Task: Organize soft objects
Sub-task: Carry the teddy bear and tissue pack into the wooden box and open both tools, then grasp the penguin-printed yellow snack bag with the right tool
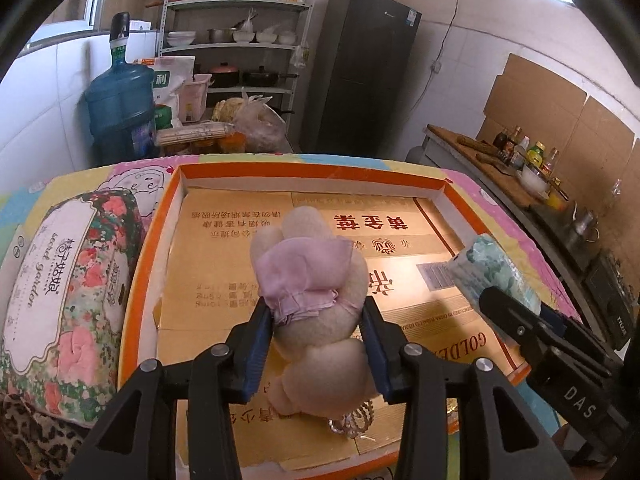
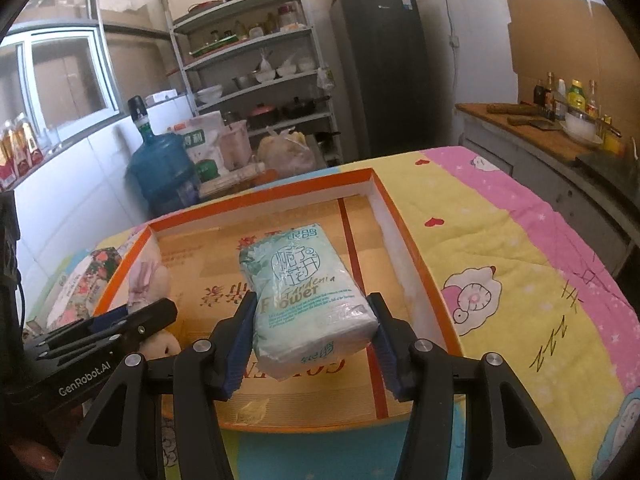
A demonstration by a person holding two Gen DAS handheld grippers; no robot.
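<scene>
The left gripper (image 1: 316, 334) is clamped on a beige plush toy (image 1: 320, 300) in a pink cloth, holding it above the near part of the orange-rimmed tray (image 1: 138, 264). The right gripper (image 2: 312, 344) squeezes a green tissue pack (image 2: 306, 292) between its blue pads (image 2: 240, 344), over the tray's middle. The tray lies on a cartoon-print quilt (image 2: 500, 248). Left of the tray, on the quilt, rests a floral tissue pack (image 1: 68, 276). Beyond stand a water jug (image 1: 120, 108) and a shelf (image 1: 236, 36).

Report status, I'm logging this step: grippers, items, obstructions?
Left gripper shut on plush toy. Right gripper shut on tissue pack. Both over orange tray. Nothing blocking.
</scene>
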